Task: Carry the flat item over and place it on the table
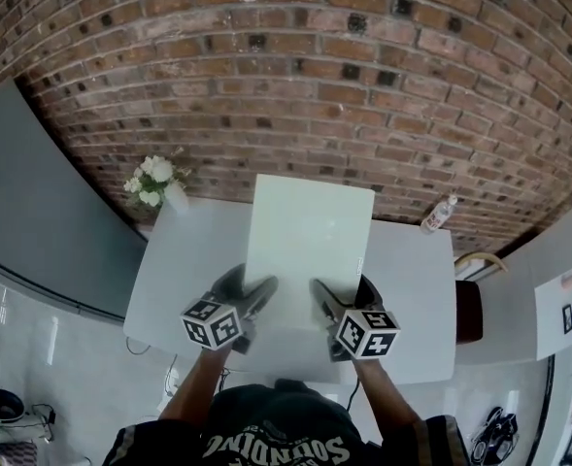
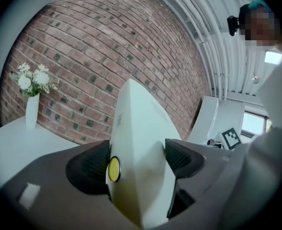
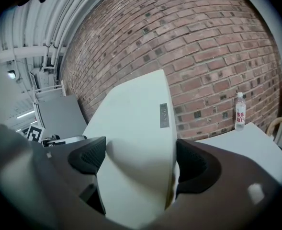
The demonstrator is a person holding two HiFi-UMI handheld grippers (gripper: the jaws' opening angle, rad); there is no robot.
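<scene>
While each clamps its near edge, left gripper (image 1: 250,285) and right gripper (image 1: 346,295) hold white flat panel (image 1: 310,226) over table (image 1: 414,289); flower vase (image 1: 157,184) far-left corner, bottle (image 1: 439,214) far-right.

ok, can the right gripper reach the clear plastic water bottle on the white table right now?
Probably not: the right gripper is shut on the flat white panel, which the left gripper also clamps.

1. A brick wall (image 1: 286,66) fills the back.
2. White flowers (image 1: 151,176) stand in a white vase (image 1: 176,198) on the left, near the wall.
3. A clear bottle (image 1: 439,215) with a red label stands on the right, near the wall.
4. A brown chair (image 1: 469,309) is further right.
5. A grey board (image 1: 33,212) is far left.
</scene>
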